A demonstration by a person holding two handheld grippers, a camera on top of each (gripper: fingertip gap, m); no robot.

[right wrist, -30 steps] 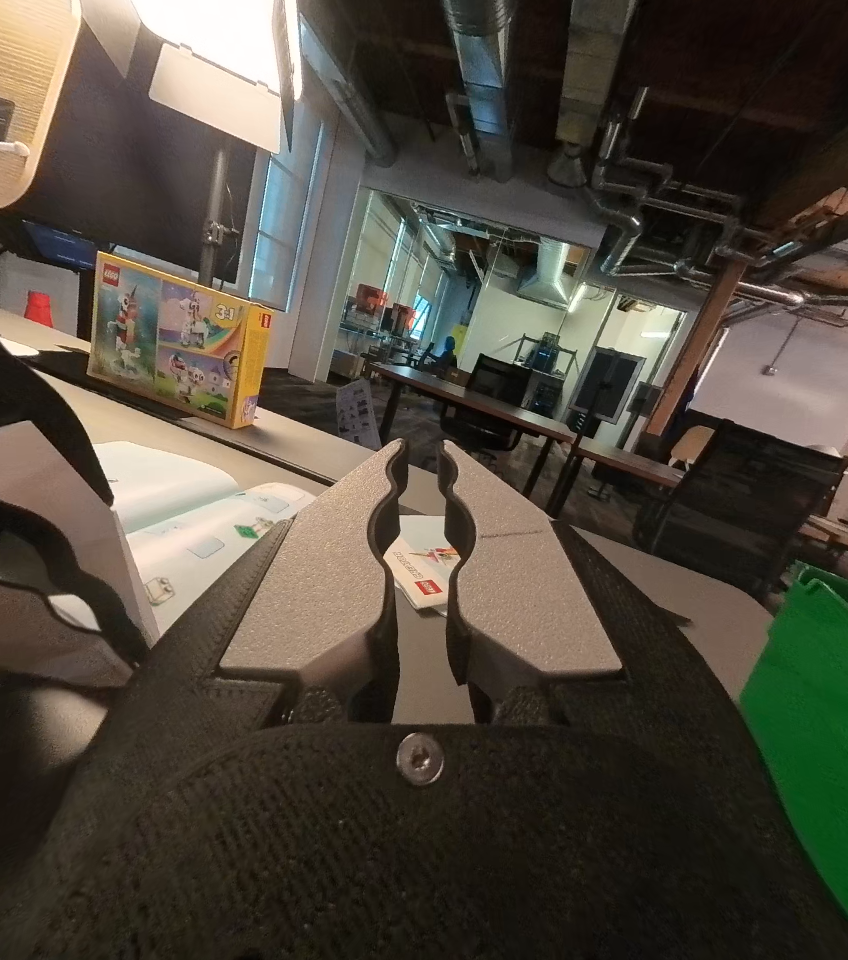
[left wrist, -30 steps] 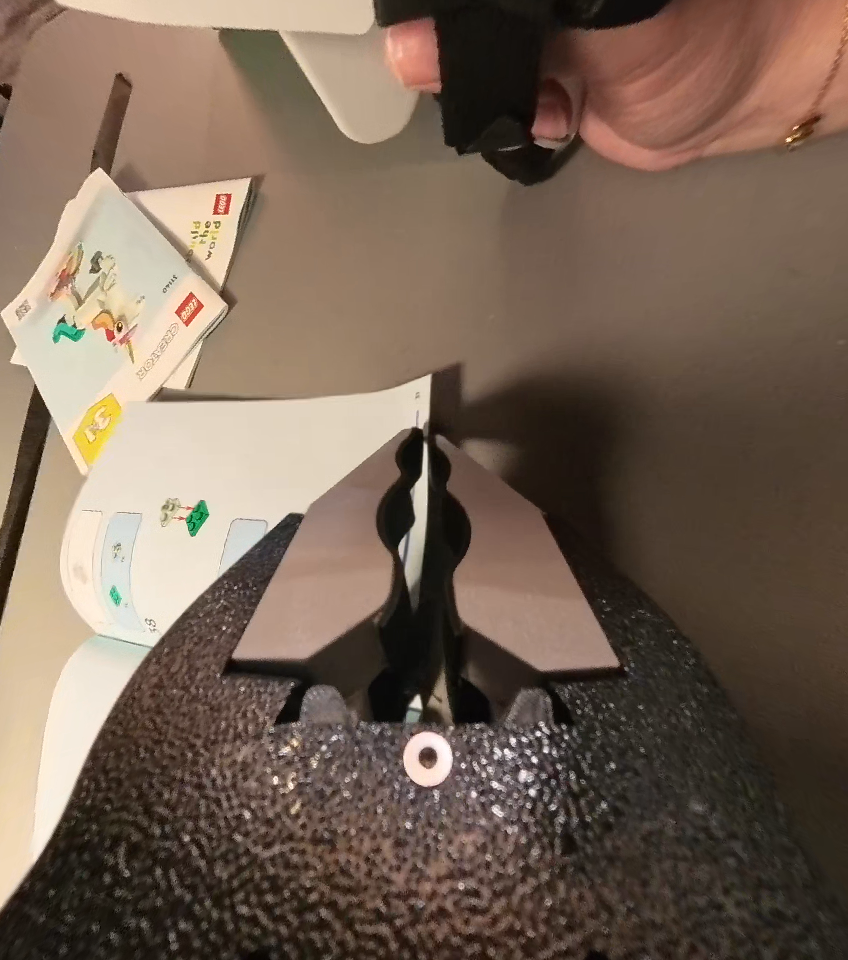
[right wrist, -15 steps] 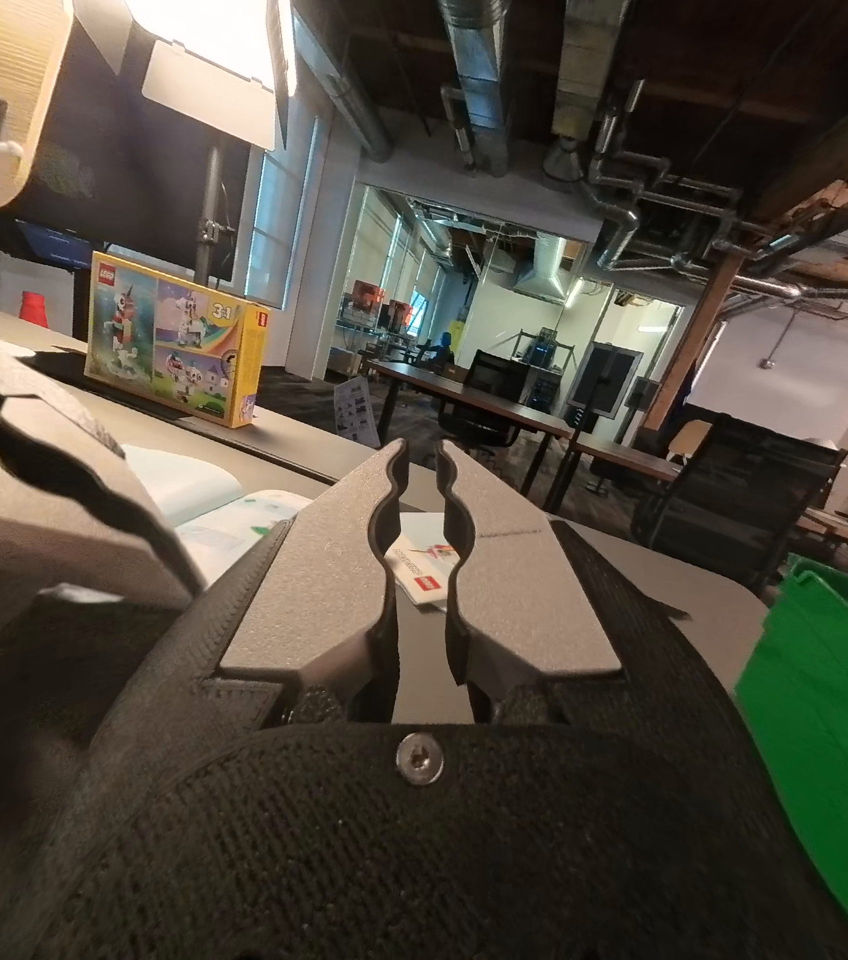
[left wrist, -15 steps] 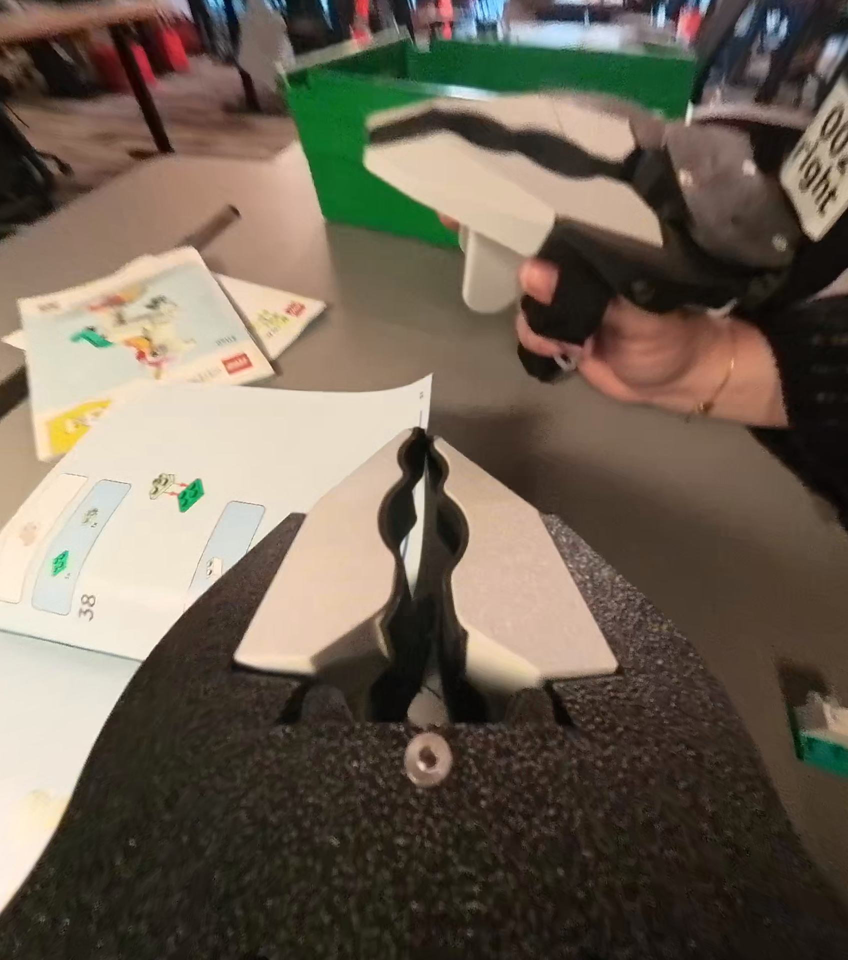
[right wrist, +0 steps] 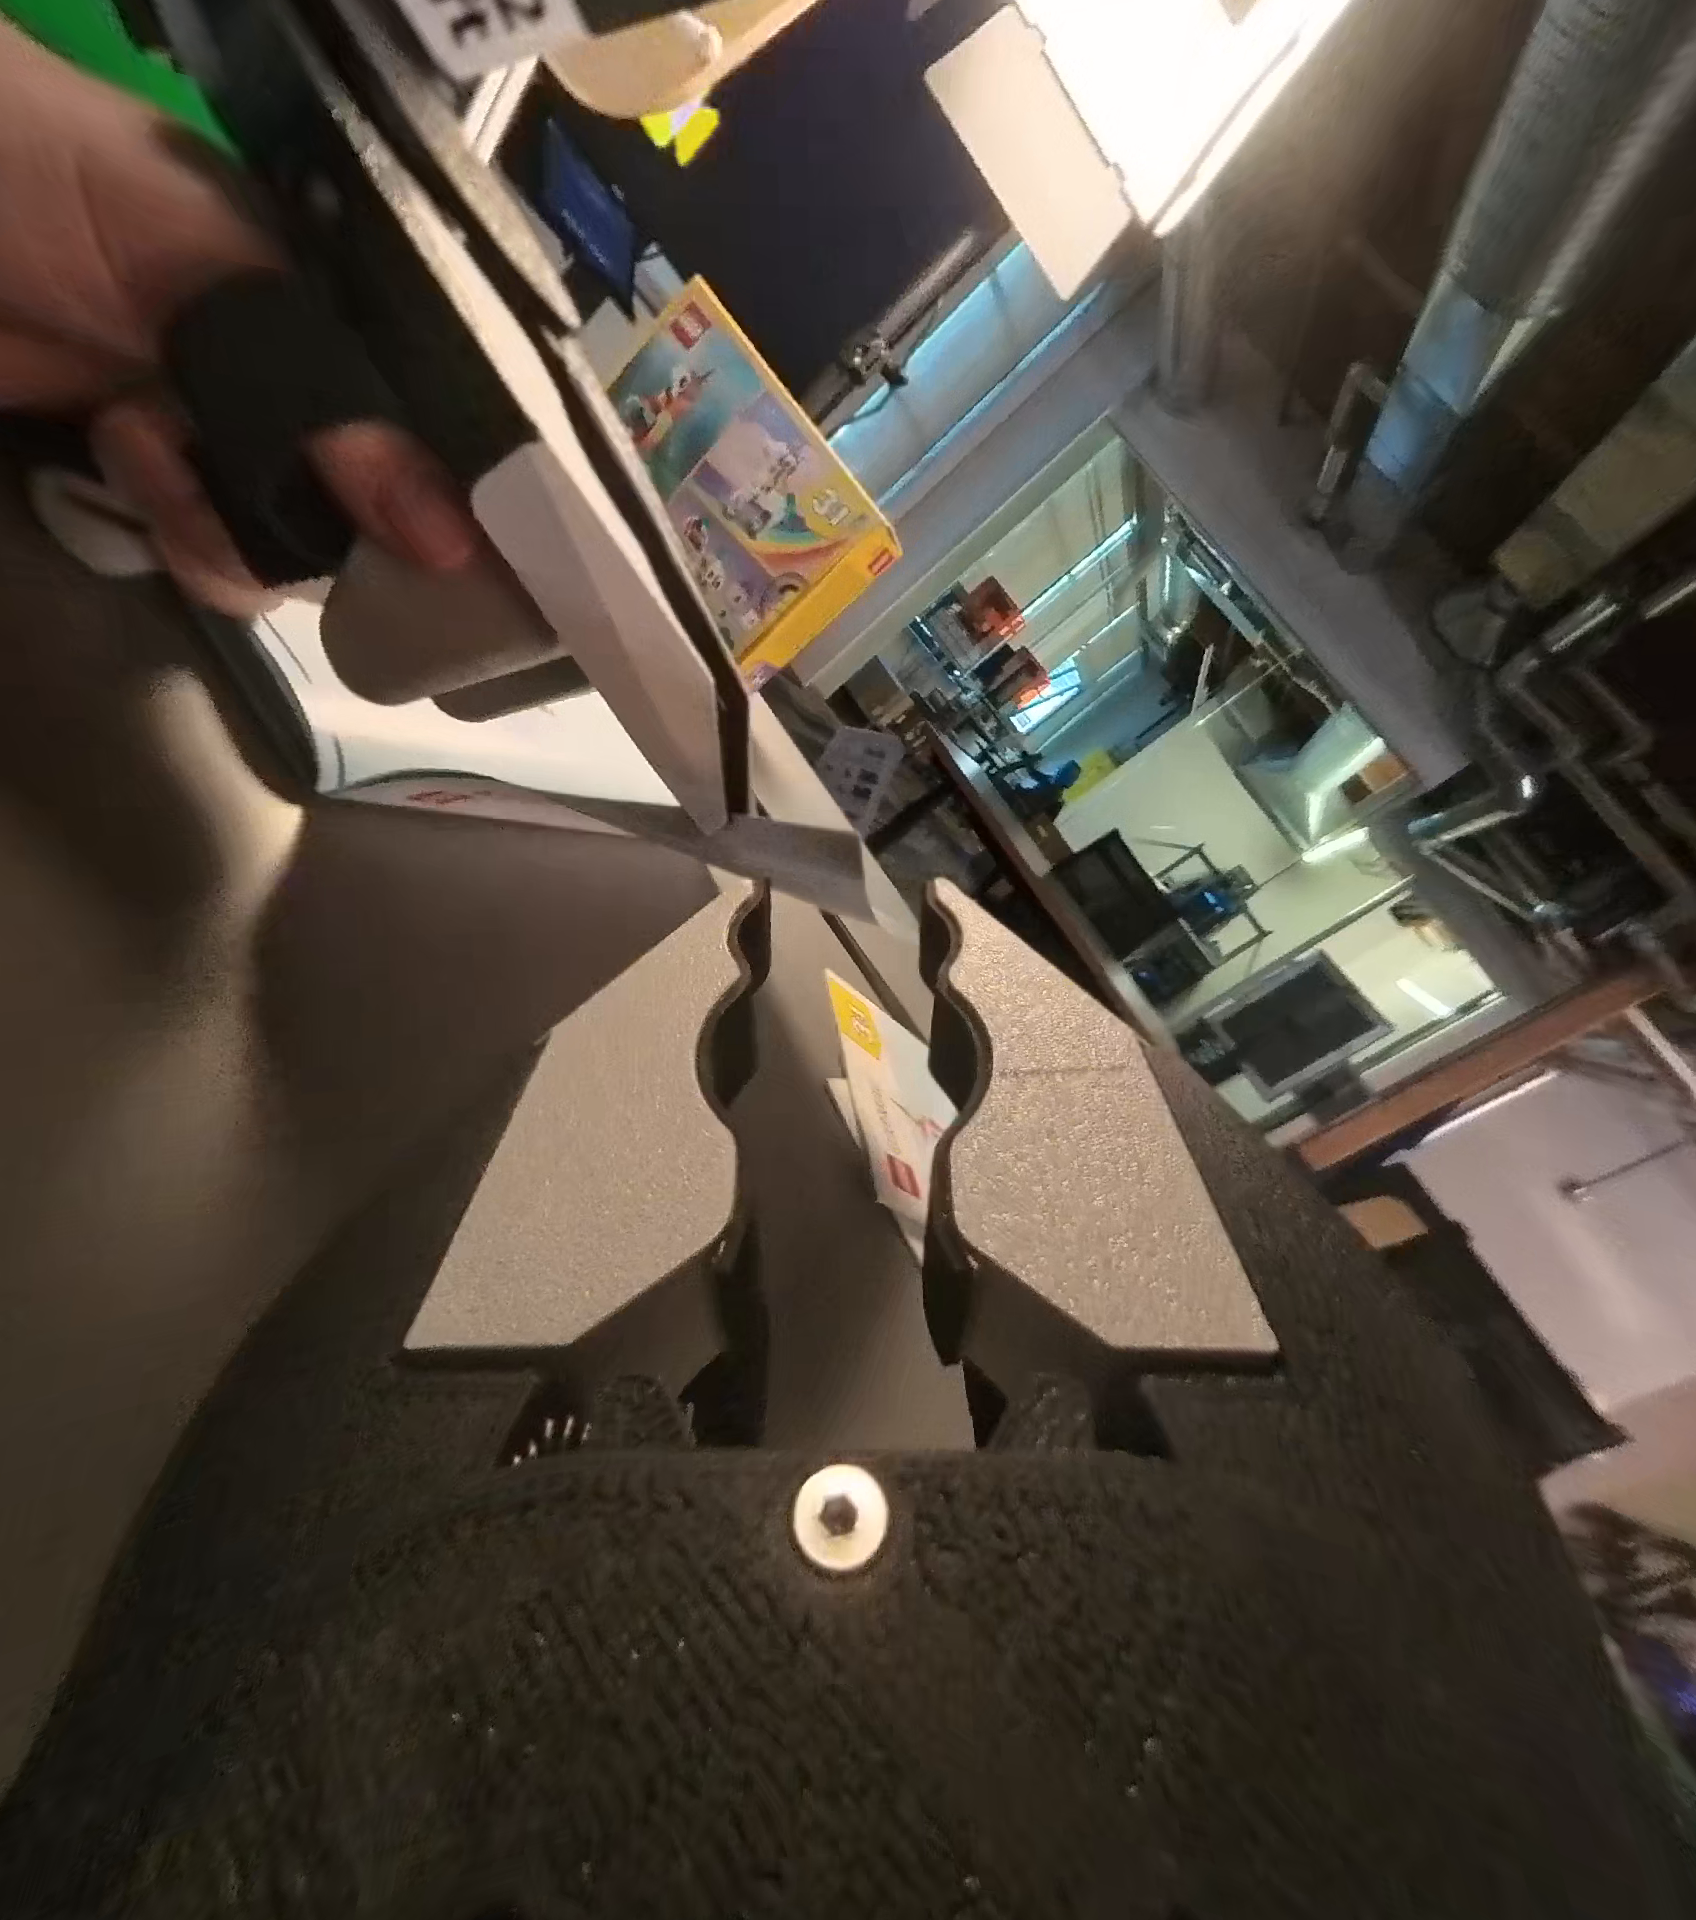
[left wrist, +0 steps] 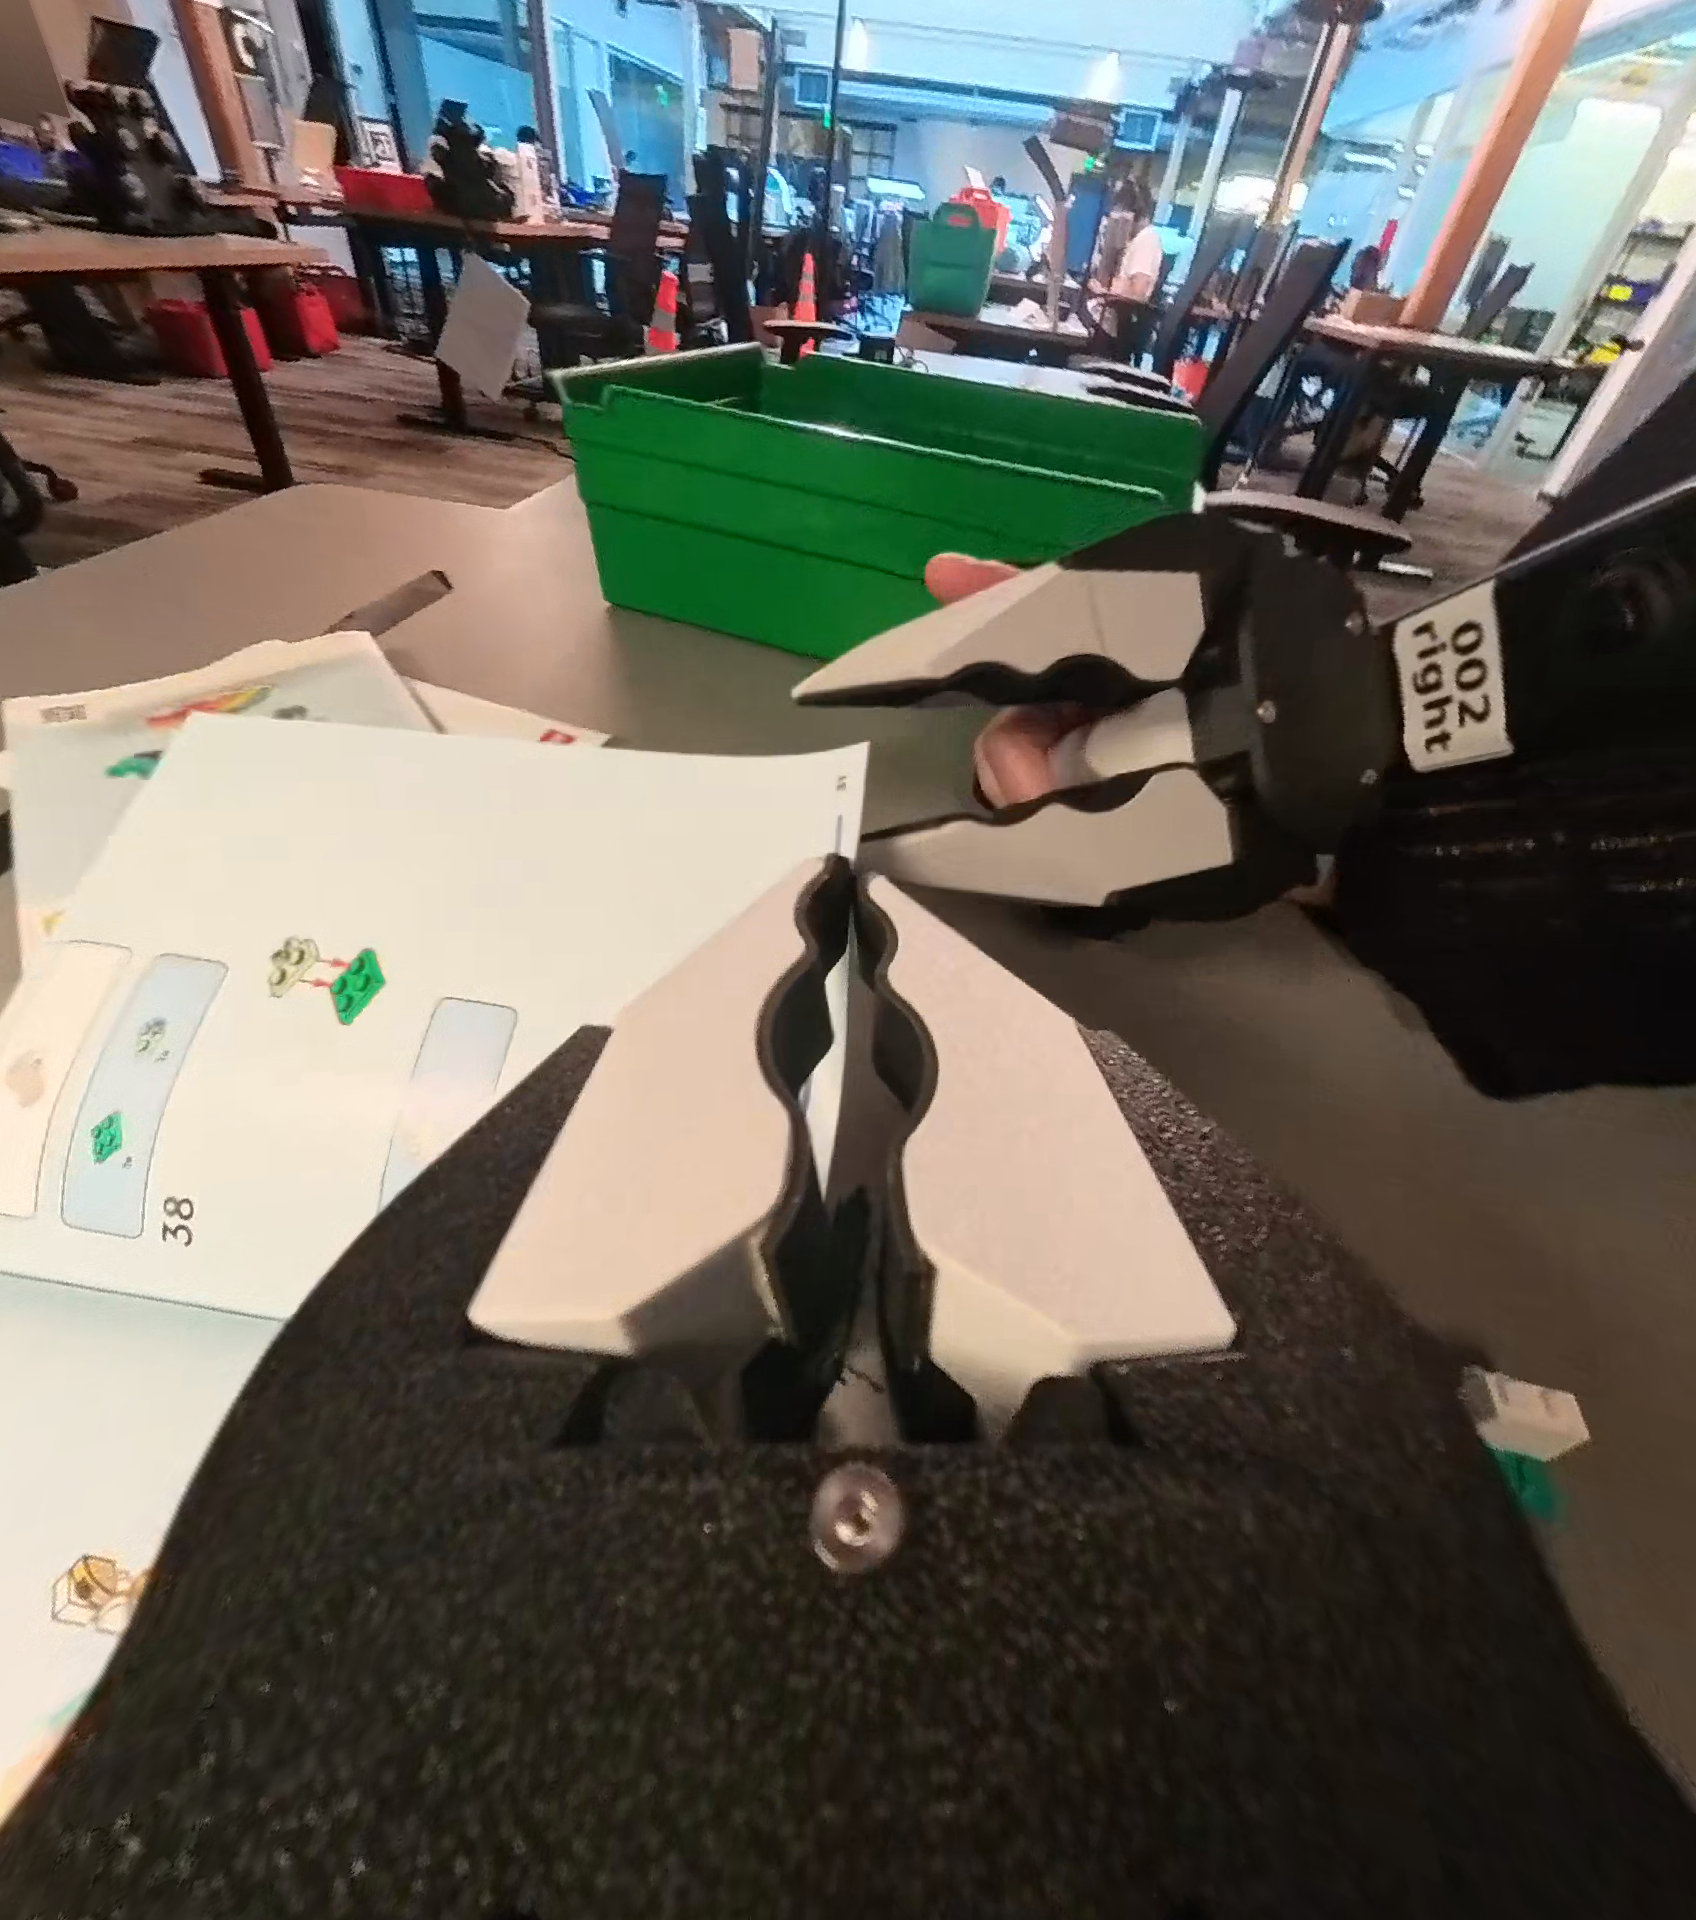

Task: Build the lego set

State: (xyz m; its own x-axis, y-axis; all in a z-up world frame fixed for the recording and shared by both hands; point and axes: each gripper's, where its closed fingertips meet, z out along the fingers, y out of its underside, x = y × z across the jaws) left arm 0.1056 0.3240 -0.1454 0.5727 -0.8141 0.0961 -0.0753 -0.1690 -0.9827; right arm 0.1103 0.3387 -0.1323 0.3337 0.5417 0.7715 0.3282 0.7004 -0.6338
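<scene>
My left gripper (left wrist: pixel 846 871) is shut on the outer edge of a page of the open instruction booklet (left wrist: pixel 470 883) and holds that page lifted off the grey table (left wrist: pixel 1291 1164). My right gripper (left wrist: pixel 839 769) is open, rolled on its side, with its tips just beyond the page's far corner. In the right wrist view the right gripper (right wrist: pixel 844 899) is open, and the held page's corner (right wrist: pixel 802 857) lies just in front of its tips. The left gripper (right wrist: pixel 724 810) shows there, pinching the page. A small white and green lego piece (left wrist: pixel 1524 1439) lies on the table at the right.
A green bin (left wrist: pixel 823 499) stands at the back of the table. Two closed booklets (left wrist: pixel 200 717) lie beyond the open one; one also shows between my right fingers (right wrist: pixel 891 1112). A yellow lego box (right wrist: pixel 750 499) stands farther back. A dark sleeve (left wrist: pixel 1571 935) is on the right. My two grippers' fingertips are within a few centimetres of each other.
The right gripper has rolled on its side, opened wider and come to the page corner. The left gripper has tilted up, still holding the page.
</scene>
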